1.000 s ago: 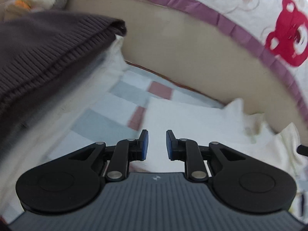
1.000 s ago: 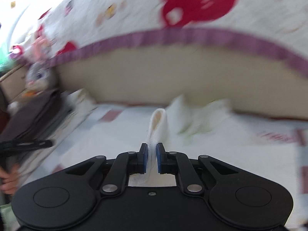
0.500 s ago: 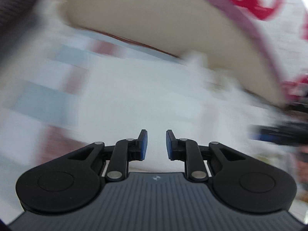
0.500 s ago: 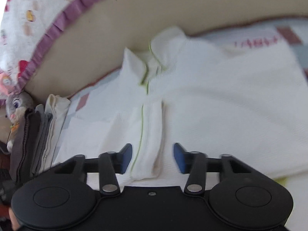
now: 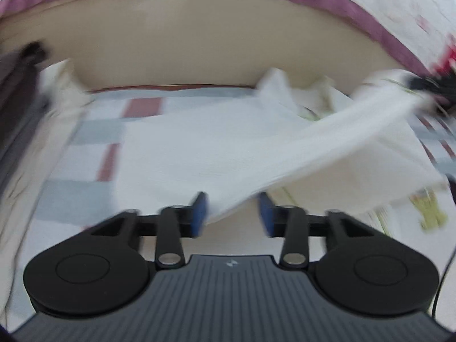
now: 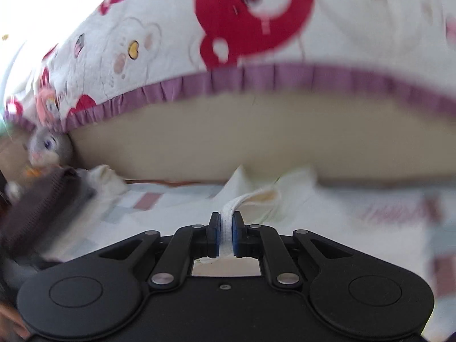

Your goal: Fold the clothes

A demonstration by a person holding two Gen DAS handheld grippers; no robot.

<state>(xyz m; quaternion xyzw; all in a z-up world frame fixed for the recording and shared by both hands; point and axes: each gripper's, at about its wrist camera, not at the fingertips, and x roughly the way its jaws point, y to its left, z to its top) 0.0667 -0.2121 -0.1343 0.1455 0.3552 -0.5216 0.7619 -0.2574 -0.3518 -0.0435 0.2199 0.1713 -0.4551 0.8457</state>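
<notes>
A white garment [image 5: 228,142] lies spread on the checked mat [image 5: 94,134]. One strip of it rises taut from between my left gripper's fingers toward the upper right, where the blurred black right gripper [image 5: 430,85] holds its far end. My left gripper [image 5: 232,213] is open, its blue pads on either side of that strip without pinching it. In the right wrist view my right gripper [image 6: 226,233] is shut on a ribbed white edge of the garment [image 6: 236,202], lifted off the mat. The collar area [image 6: 285,193] bunches behind it.
A stack of folded clothes topped by a dark brown knit [image 6: 37,211] sits at the left, also blurred in the left wrist view [image 5: 17,105]. A grey plush toy [image 6: 48,145] leans behind it. A beige mattress side [image 6: 256,136] under a bear-print quilt [image 6: 250,14] bounds the far edge.
My right gripper, open over the flat garment half a second ago, has shut on its ribbed edge and lifted it. My left gripper has swung to the garment and opened wider around the raised strip.
</notes>
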